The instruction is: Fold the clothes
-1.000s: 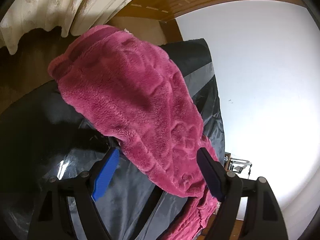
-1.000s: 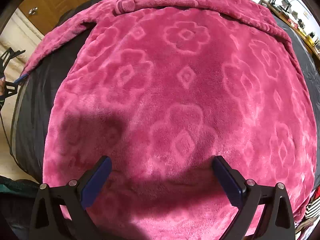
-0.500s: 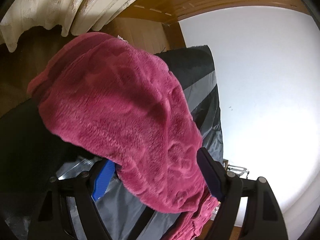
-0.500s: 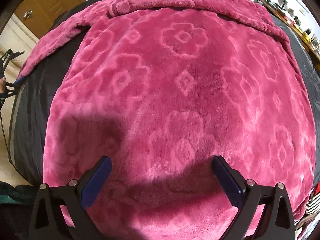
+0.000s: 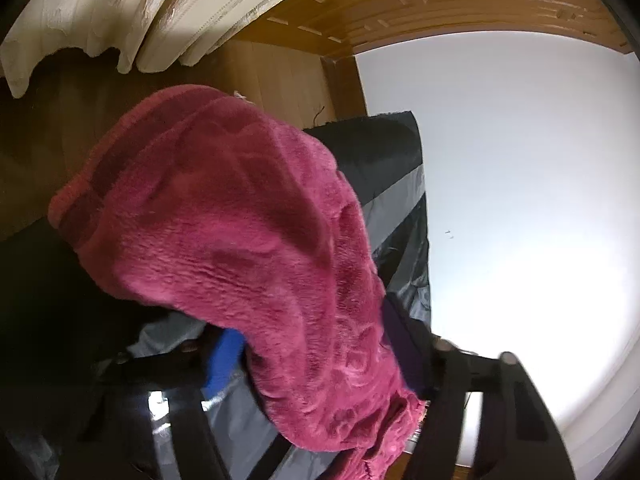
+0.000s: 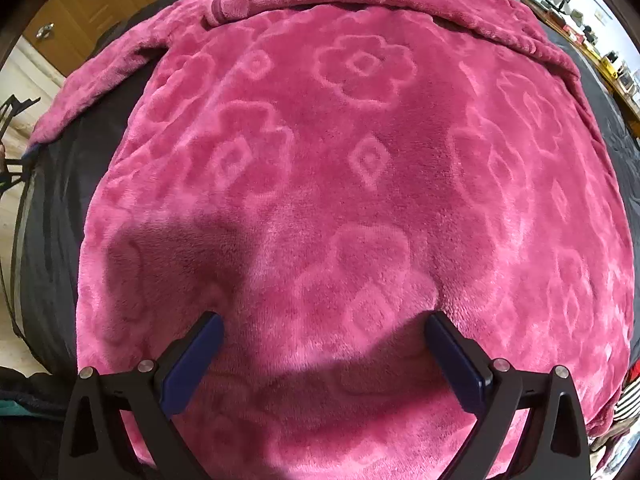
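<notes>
One garment is in play: a pink fleece top with a pressed flower pattern, spread flat over a dark cover on what looks like a bed. In the right wrist view its body fills nearly everything, with one sleeve running out toward ten o'clock and the other folded across the top edge near twelve. In the left wrist view that outstretched sleeve hangs as a thick roll from about ten o'clock down to five o'clock, over the grey-striped cover.

The left gripper has the sleeve between its blue pads, and the jaws are closing on it; the pads look to be at the fleece on both sides, though a firm pinch cannot be confirmed. The right gripper hovers over the body near six o'clock, jaws spread wide, holding nothing.

The step in hand appears to be folding this sleeve inward. To do it well, let the left jaws finish biting through both layers before lifting, since plush fabric slips. Carry the sleeve low toward the chest so it lands flat. The right gripper could press the body down near the shoulder seam to stop the whole top dragging. Beyond the bed are a cream curtain, wood panelling and a white wall.
</notes>
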`<state>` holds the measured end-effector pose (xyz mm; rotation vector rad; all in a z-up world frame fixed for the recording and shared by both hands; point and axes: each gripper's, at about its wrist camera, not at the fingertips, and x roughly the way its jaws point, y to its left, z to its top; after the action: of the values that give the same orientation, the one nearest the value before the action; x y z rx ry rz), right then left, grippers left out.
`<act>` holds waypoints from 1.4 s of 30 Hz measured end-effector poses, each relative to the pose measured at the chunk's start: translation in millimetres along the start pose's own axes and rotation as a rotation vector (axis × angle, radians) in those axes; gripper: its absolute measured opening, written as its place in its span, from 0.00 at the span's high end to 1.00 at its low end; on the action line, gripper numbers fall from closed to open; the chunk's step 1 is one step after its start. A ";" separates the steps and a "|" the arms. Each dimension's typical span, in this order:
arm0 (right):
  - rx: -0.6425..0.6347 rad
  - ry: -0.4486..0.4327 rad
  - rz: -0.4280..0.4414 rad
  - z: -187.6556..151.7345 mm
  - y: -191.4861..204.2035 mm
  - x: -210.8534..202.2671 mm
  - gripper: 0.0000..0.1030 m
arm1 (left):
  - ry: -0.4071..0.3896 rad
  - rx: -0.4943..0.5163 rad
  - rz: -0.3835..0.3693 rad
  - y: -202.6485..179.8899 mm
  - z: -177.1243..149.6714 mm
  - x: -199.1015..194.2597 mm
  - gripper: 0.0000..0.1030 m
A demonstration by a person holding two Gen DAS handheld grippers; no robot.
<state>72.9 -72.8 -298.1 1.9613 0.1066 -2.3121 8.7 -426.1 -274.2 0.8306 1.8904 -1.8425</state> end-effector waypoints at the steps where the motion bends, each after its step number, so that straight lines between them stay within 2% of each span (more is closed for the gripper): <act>1: -0.005 0.002 -0.006 -0.1 3.4 0.4 0.01 | 0.002 -0.001 0.011 0.7 0.9 1.6 0.53; 3: -0.009 0.005 -0.011 -0.5 8.6 0.8 0.01 | 0.007 -0.010 0.029 2.8 3.1 4.5 0.73; 8: -0.014 0.011 -0.013 -0.9 19.4 1.1 0.01 | 0.011 0.006 0.046 4.4 6.0 7.8 0.83; 12: -0.023 0.005 -0.005 0.5 26.7 -2.6 0.01 | -0.012 0.043 0.032 -3.9 3.9 -0.3 0.85; 18: -0.017 -0.084 -0.008 7.1 27.8 -26.3 0.01 | -0.068 0.168 0.004 -46.1 -12.9 -23.3 0.85; 27: 0.001 -0.112 0.053 13.8 7.4 -32.7 0.01 | -0.161 0.377 -0.012 -120.0 -76.6 -66.7 0.85; 28: 0.007 -0.112 0.072 23.1 -33.7 -29.5 0.01 | -0.171 0.397 -0.017 -128.8 -85.7 -70.7 0.85; 29: 0.013 -0.114 0.085 32.9 -61.3 -28.3 0.01 | -0.181 0.419 -0.021 -138.0 -95.4 -74.5 0.85; 30: 0.017 -0.119 0.096 40.3 -71.1 -29.0 0.01 | -0.189 0.449 -0.020 -148.8 -107.7 -77.4 0.85; 32: 0.013 -0.132 0.107 55.0 -140.0 -27.4 0.01 | -0.210 0.525 0.001 -170.1 -133.9 -78.6 0.85; 33: 0.010 -0.138 0.114 58.1 -158.8 -28.1 0.01 | -0.220 0.566 0.012 -180.9 -147.3 -78.1 0.85; 36: 0.008 -0.154 0.131 69.8 -185.4 -27.4 0.01 | -0.243 0.704 0.044 -214.2 -194.2 -73.5 0.85; 40: 0.033 -0.173 0.146 81.1 -231.0 -28.1 0.01 | -0.208 0.827 0.039 -247.2 -254.4 -52.2 0.85; 42: 0.053 -0.176 0.149 108.5 -236.6 -17.2 0.01 | -0.183 0.887 0.050 -258.3 -285.3 -33.5 0.85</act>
<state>-60.7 149.2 -267.1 1.7127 -0.1128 -2.3975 -92.2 -141.7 -33.0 0.8877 0.8778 -2.6279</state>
